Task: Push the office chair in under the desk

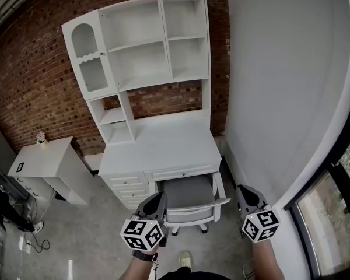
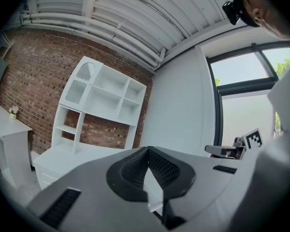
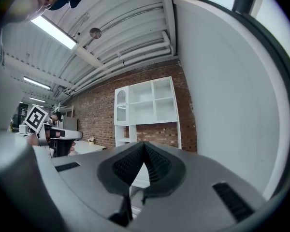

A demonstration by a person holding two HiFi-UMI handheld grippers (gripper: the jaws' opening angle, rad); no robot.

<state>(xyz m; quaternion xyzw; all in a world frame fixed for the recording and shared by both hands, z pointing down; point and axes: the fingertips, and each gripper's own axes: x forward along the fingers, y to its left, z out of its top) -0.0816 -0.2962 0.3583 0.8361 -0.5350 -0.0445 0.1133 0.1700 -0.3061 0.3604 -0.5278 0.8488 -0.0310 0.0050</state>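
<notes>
Brick wall [image 1: 23,86] backs a white desk [image 1: 163,147] with a shelf unit [image 1: 146,39] on top. On the grey floor [image 1: 87,238] the chair [image 1: 188,192] has its seat partly under the desk, with the backrest out between the grippers. The left gripper [image 1: 156,198] and right gripper [image 1: 244,191] flank the backrest; contact cannot be told. Both have jaws closed on nothing.

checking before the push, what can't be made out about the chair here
- Head view: front of the office chair seat, hidden under the desk.
- Head view: whether the left gripper touches the chair; it overlaps it.
- Gripper views: the chair, almost wholly blocked by each gripper's body.
</notes>
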